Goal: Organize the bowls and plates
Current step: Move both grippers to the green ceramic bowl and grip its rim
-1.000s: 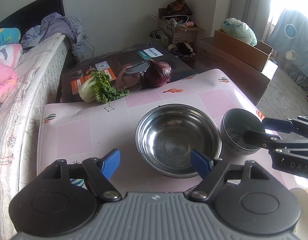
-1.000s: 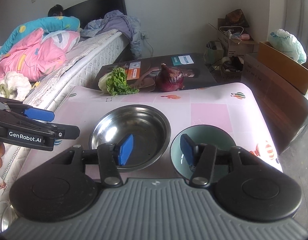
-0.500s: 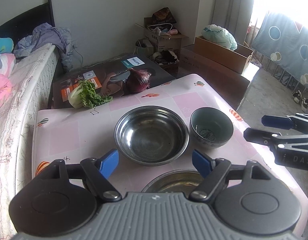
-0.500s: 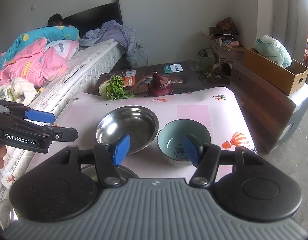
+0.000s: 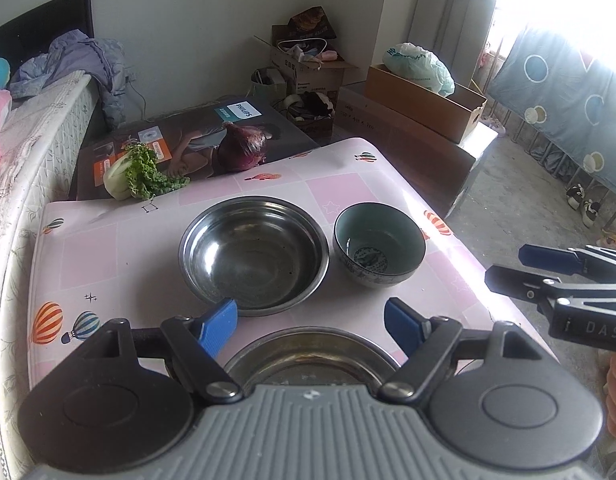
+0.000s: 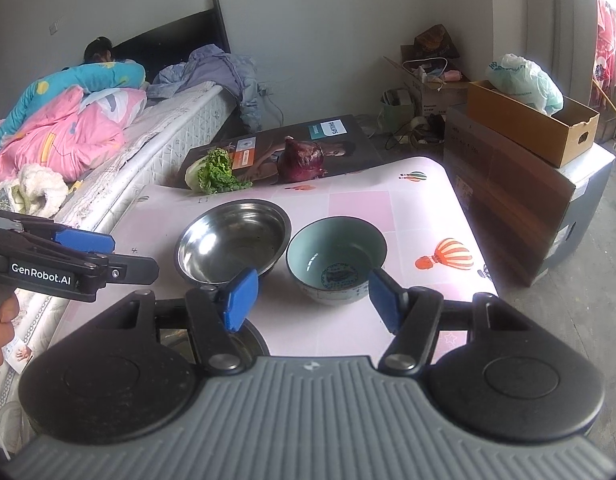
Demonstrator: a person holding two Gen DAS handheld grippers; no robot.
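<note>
Left gripper point(image 5: 311, 321): jaws wide apart, empty, above near dish.
Right gripper point(image 6: 312, 300): jaws apart and just been opening, empty.
Near dish point(image 5: 308, 354): steel, mostly hidden behind gripper body.
Steel bowl point(image 5: 254, 254): upright, mid-table, mouth up.
Teal bowl point(image 5: 379, 245): upright, just right of steel bowl.

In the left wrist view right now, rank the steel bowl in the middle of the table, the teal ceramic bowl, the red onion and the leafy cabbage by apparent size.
1. Steel bowl
2. Teal ceramic bowl
3. Leafy cabbage and red onion: they look about alike, and both sit farther from the camera, so I leave them unranked.
</note>
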